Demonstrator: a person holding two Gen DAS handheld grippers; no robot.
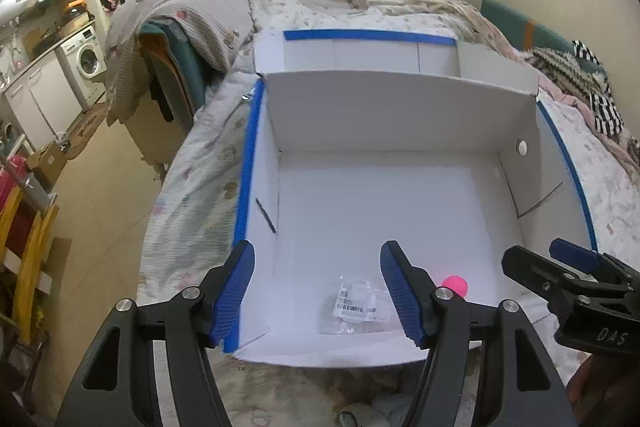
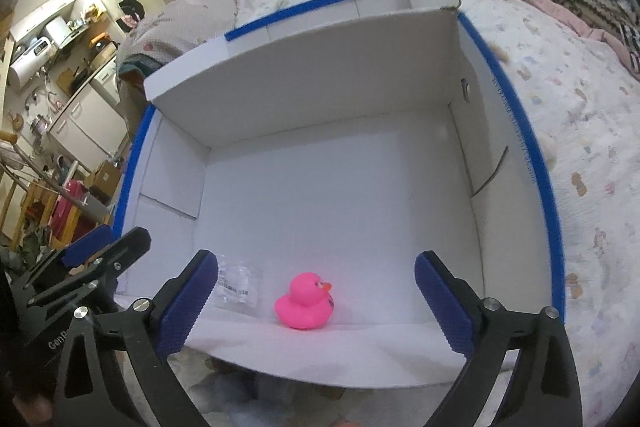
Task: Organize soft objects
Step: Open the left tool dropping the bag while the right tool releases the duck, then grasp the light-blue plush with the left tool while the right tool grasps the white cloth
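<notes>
- Bedding with a pale print covers the bed (image 2: 580, 115), and a white cardboard box (image 2: 328, 75) edged in blue tape sits open on it.
- On the box floor near the front wall, a pink rubber duck (image 2: 305, 302) stands upright, beak toward the right in the right wrist view, body lengthwise the same way.
- Just left of it lies a clear plastic packet (image 2: 237, 285) with a barcode label, flat.
- Left gripper (image 1: 318, 291): jaws spread, empty, above the packet.
- Right gripper (image 2: 316, 301): jaws spread wide either side of the duck, not touching.
</notes>
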